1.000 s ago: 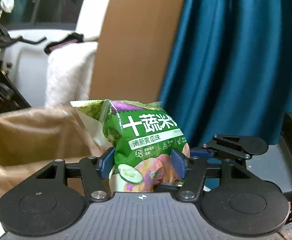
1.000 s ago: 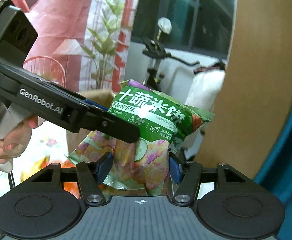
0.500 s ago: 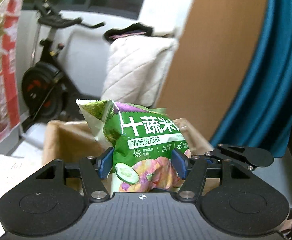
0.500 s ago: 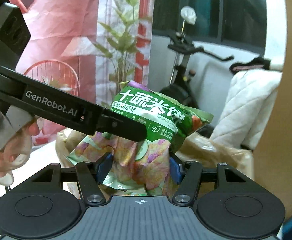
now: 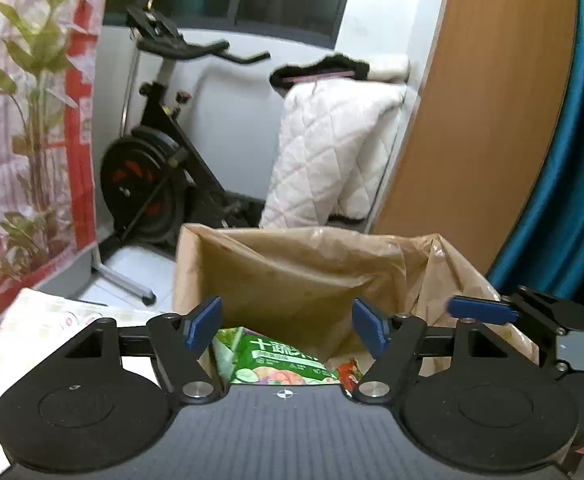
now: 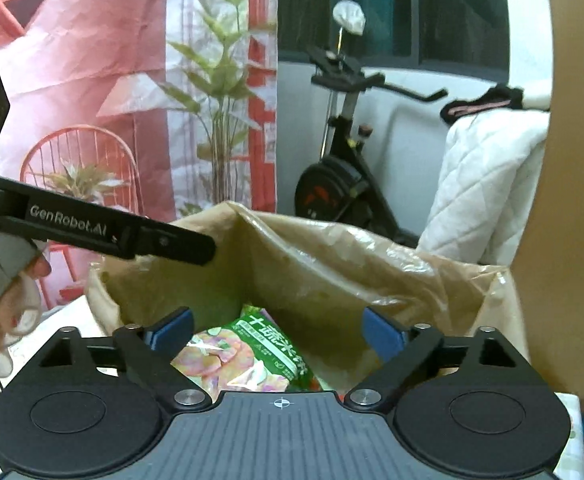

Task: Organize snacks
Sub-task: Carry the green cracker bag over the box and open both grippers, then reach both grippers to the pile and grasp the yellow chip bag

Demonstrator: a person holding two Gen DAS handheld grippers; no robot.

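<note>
A: Where's the snack packet?

B: The green snack packet (image 5: 276, 362) lies inside the brown paper bag (image 5: 292, 276), low down, below and between the spread blue pads of the left gripper (image 5: 286, 326). Neither pad touches it. From the right wrist view the same packet (image 6: 248, 354) sits beneath the right gripper (image 6: 278, 330), closer to its left pad.

A: So both claws are spread?

B: Yes, each one stands wide apart with nothing pinched. Both hang just over the bag's mouth.

A: Anything else in the bag?

B: A bit of red wrapper (image 5: 350, 372) shows just right of the packet; what it is I cannot tell.

A: How do the two claws sit to each other?

B: In the right wrist view the left gripper (image 6: 196, 246) reaches in from the left, above the bag's near-left rim, with the person's hand (image 6: 4, 320) behind it. In the left wrist view the right gripper's pad (image 5: 480, 308) shows at the right, over the bag's edge.

A: Beyond the bag?

B: An exercise bike (image 5: 156, 176) ahead, a white quilted cover (image 5: 332, 152) to its right, a blue curtain (image 5: 572, 184) far right.
</note>
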